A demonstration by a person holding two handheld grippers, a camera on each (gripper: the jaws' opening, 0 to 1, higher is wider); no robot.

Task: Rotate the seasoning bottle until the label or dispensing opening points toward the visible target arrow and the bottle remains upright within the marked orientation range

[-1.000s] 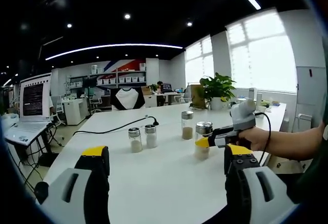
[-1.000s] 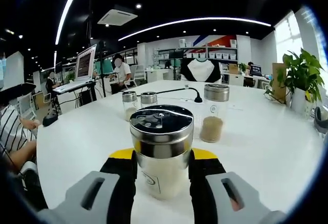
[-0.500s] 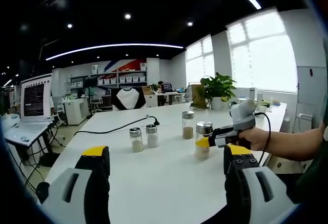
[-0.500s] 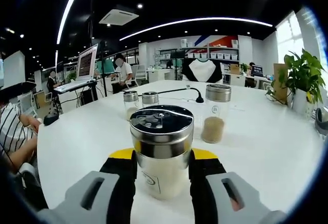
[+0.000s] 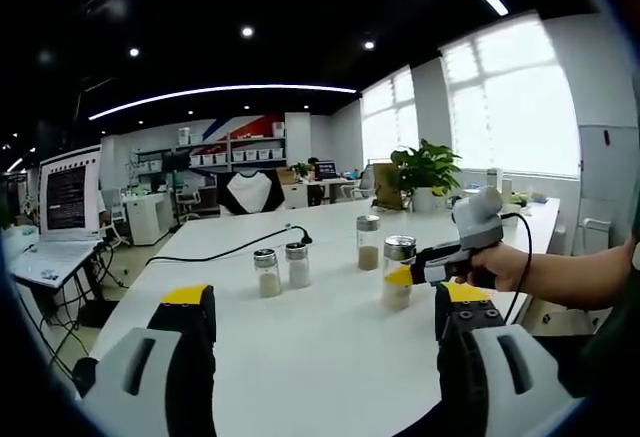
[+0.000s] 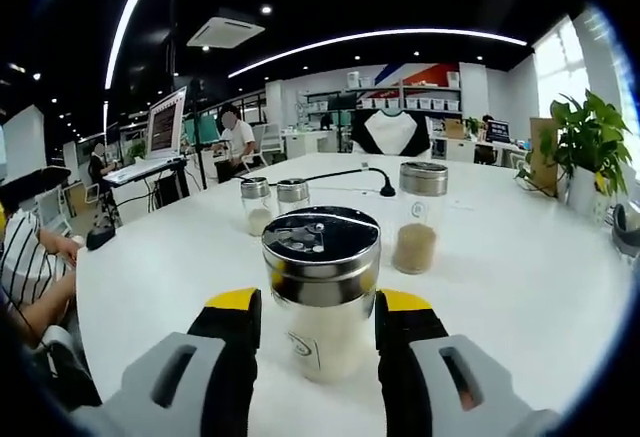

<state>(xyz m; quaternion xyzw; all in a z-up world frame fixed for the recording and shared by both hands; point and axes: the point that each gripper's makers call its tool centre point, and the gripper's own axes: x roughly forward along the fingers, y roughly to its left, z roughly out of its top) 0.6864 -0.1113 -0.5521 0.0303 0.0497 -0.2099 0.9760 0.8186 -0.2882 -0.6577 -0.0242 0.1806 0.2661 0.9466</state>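
A: In the left gripper view, what do you make of it?

B: The left claw [image 5: 325,357] hangs wide apart and empty over the white counter [image 5: 300,337]. Ahead and to its right, the right claw [image 5: 400,277] reaches in, flanking the glass seasoning bottle with a steel shaker lid [image 5: 397,272]. Two short steel-capped shakers [image 5: 281,269] stand ahead on the left, and a taller jar of brown spice [image 5: 367,244] just beyond the bottle.

A: And the right gripper view?

B: The seasoning bottle [image 6: 320,292] stands upright between the right claw's [image 6: 318,327] yellow-tipped jaws. A thin gap seems to show on each side, so I judge the claw narrow around the bottle rather than pinching it; I can't tell if it touches.

A: Which step?

B: Probably mid-rotation, at a re-grip. Next calls for closing squarely on the glass and twisting without tipping it.

A: Anything unclear?

B: No target arrow or range mark can be made out. The lid's holes are visible, the small label mark is unreadable, and the jaws cover the bottle's lower flanks.
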